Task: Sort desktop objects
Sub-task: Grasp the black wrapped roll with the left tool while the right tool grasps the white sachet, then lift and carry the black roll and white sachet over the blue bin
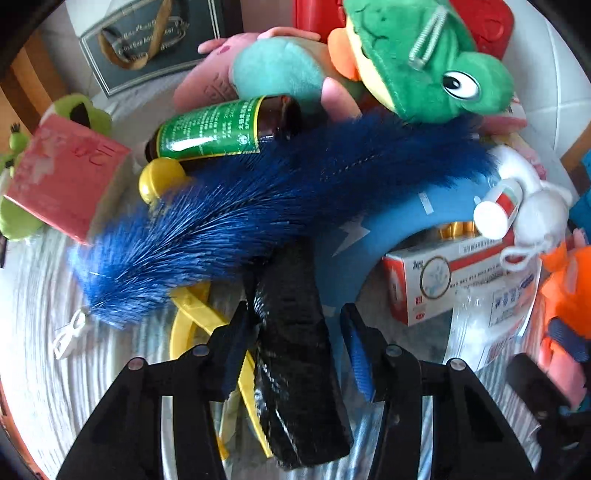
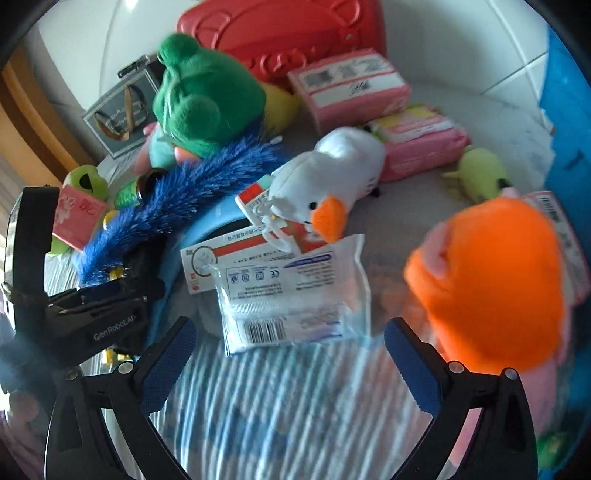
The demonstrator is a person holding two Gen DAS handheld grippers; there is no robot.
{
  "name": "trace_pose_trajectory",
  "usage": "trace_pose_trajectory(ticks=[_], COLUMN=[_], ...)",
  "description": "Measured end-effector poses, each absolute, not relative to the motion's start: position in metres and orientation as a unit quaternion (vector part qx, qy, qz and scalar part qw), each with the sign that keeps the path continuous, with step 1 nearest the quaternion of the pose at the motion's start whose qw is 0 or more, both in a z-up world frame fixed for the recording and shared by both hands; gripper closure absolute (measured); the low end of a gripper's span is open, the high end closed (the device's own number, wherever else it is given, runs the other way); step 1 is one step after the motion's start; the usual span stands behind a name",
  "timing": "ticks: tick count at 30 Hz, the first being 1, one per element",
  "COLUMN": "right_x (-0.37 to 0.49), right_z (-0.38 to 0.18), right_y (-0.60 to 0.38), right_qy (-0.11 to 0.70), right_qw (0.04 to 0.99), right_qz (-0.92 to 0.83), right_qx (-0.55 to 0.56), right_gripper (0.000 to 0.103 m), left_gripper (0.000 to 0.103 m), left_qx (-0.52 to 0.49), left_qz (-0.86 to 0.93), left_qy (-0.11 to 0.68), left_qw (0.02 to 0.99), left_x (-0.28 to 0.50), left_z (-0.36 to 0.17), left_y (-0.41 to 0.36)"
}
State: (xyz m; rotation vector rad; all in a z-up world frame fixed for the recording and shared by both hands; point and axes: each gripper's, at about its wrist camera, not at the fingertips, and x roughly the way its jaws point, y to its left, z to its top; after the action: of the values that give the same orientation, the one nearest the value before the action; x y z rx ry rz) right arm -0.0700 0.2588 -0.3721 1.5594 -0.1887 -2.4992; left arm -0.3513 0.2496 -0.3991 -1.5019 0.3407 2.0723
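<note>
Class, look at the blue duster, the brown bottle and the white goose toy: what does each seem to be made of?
Blue duster: fine synthetic-looking bristles, with a glossy black handle.
Brown bottle: dark amber glass or plastic, shiny, with a green paper-like label.
White goose toy: soft matte plush fabric, fuzzy, with an orange beak.

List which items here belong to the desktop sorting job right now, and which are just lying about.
In play:
- blue duster, its black handle between the left gripper fingers
- right gripper, open above the clear packet

Lying about:
- green bottle
- frog plush
- white duck plush
- red case
- orange plush
</note>
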Motion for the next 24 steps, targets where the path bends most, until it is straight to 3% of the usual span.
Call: trace_pose_trajectory(ticks=[7, 12, 17, 24], right_x=[-0.101, -0.101, -0.081, -0.04], right_z=[-0.406, -0.41, -0.408, -0.409], right_y=[0.252, 0.245, 0.238, 0.233], right_qy=[-0.058, -0.053, -0.044, -0.063], right_qw=[0.08, 0.09, 0.097, 0.133], right_qz=[-0.82, -0.817, -0.818, -0.792], right_qx=[0.564, 0.567, 0.566, 0.593], right_gripper=[0.0, 0.001, 0.021, 0.018], left_gripper=[0.049, 0.064, 0.069, 0.069], left_qx=[-0.573, -0.563, -0.562, -0.562], left_qz=[0.761, 0.764, 0.763, 0.759], left_qy=[0.112, 0.109, 0.109, 0.132], left_qw=[0.285, 0.296, 0.299, 0.3], left_x=[-0.366, -0.346, -0.318, -0.254], left_z=[-0.4, -0.399, -0.395, -0.395], left_y=[0.254, 0.239, 0.213, 0.166])
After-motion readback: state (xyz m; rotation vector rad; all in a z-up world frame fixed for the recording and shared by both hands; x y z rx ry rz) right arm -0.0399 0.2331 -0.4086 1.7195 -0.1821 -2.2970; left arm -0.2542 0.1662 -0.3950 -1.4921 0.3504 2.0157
